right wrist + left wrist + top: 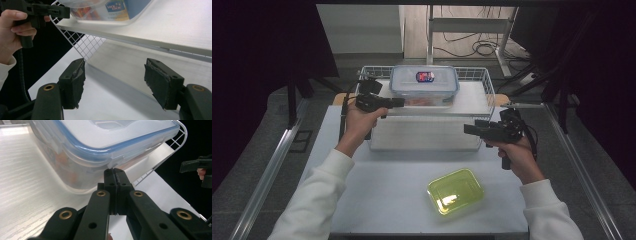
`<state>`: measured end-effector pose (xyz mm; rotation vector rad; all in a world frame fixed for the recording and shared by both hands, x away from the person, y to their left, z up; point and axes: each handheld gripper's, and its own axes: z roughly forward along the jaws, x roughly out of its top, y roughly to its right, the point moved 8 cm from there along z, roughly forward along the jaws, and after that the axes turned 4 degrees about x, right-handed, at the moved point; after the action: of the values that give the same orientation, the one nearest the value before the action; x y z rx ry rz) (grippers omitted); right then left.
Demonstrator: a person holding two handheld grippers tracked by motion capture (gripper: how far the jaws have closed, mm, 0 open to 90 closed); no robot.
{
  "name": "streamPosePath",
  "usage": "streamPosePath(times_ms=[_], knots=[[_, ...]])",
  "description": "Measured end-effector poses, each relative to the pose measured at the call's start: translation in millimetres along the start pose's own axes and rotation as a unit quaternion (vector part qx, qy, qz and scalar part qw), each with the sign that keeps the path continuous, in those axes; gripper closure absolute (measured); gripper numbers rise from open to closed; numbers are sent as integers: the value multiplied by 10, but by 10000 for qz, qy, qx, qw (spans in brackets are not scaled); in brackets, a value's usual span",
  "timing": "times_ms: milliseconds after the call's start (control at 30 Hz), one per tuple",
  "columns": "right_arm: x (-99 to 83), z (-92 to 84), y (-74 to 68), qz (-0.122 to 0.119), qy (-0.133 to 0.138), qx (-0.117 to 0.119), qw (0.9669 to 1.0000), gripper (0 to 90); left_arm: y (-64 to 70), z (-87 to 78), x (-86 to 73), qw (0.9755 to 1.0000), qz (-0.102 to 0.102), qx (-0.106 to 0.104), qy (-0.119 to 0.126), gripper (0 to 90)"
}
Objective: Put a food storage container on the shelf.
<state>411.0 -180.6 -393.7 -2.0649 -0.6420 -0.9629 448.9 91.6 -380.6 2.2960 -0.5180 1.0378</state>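
Box (424, 85) sits on top shelf of rack (472, 75). Left gripper (399, 102) clenched, empty, tip at box's front edge. Right gripper (468, 129) released, empty, right of box, lower down.

Clear storage box (424, 86) with a blue-rimmed lid and a red-and-blue label; the white wire rack (477, 74) beneath it carries pale wood-grain shelves; in front of the rack, a translucent yellow-green lid (456, 191) on white tabletop (382, 195)
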Motion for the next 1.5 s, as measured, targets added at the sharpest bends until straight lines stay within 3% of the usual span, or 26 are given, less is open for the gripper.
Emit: streamPosePath(times_ms=[167,267,433,567,667,733,767,833,933,1167,1233,1500], knots=[[-30,1,-40,34,20,103,9999,325,58,-67,-39,9999,146,-31,86,893],[-65,-6,-83,-17,4,121,9999,322,85,-151,-100,9996,140,-159,200,894],[-164,-35,-75,-130,-3,27,9999,317,126,-289,-335,9991,105,-292,285,879],[-290,-61,-64,-172,-25,-23,9998,312,189,-386,-564,9984,186,-399,353,791],[-452,-73,-43,-195,-105,-58,9997,312,203,-436,-739,9984,212,-319,417,673],[-556,-79,-26,-176,-165,-97,9997,311,212,-446,-887,9987,173,-346,325,546],[-594,-81,-18,-166,-192,-107,9996,311,205,-444,-960,9992,162,-253,280,495],[-689,-85,5,-155,-241,-136,9995,310,181,-443,-1108,9996,155,-87,199,416],[-837,-103,42,-131,-319,-202,9992,310,158,-454,-1286,9998,93,-163,65,353],[-1065,-149,109,-112,-546,-378,9977,338,76,-478,-1695,9996,17,-159,-238,322],[-1095,-177,108,-49,-554,-320,9979,362,58,-452,-1821,9987,39,-128,-484,318],[-1301,-290,125,-208,-801,-562,9950,367,-17,-436,-2073,9969,17,4,-790,319]])
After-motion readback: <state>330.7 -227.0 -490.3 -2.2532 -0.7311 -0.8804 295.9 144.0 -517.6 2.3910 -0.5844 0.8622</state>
